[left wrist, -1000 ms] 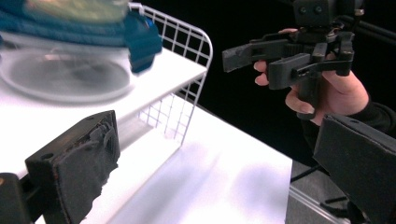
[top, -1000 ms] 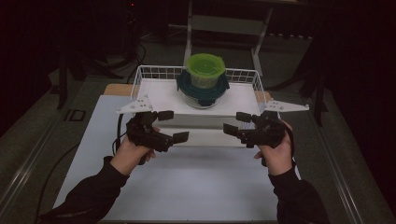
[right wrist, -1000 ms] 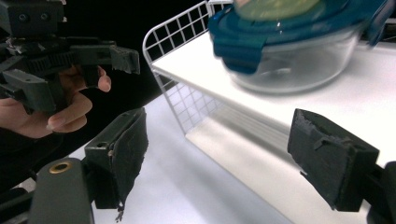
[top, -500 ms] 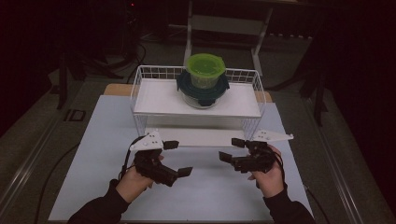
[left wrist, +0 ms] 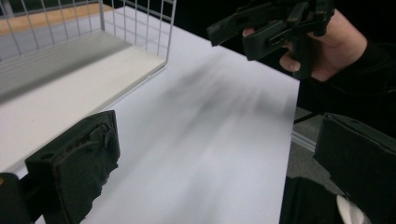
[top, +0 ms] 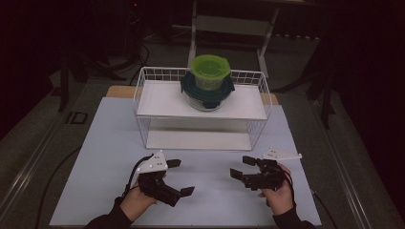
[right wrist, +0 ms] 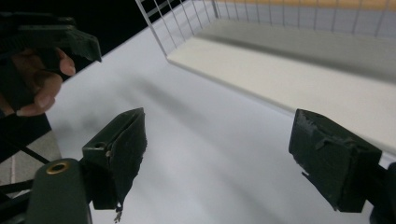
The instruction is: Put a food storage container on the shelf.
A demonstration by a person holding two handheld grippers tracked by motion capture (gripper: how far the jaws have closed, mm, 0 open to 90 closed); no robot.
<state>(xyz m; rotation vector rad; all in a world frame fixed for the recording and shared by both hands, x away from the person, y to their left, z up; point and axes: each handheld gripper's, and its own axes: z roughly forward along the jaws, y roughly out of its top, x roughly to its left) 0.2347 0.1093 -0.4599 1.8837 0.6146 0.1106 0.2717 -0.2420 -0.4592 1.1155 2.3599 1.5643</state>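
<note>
Left gripper point(top: 180, 177) near-left on white mat point(top: 110, 143), jaws wide, empty, right gripper point(top: 242, 167) near-right, jaws wide, empty, stacked lidded containers point(top: 208, 82) far centre on wire rack point(top: 157, 100) upper shelf, well apart from both.

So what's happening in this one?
A person holds a two-jaw gripper in each hand over a white mat. The left gripper and the right gripper are both open and empty, low near the person's edge of the table. Beyond them stands a white wire rack. On its upper shelf sits a stack of containers: a green-lidded tub on top of a dark-lidded bowl. Neither gripper touches the rack or the containers.
</note>
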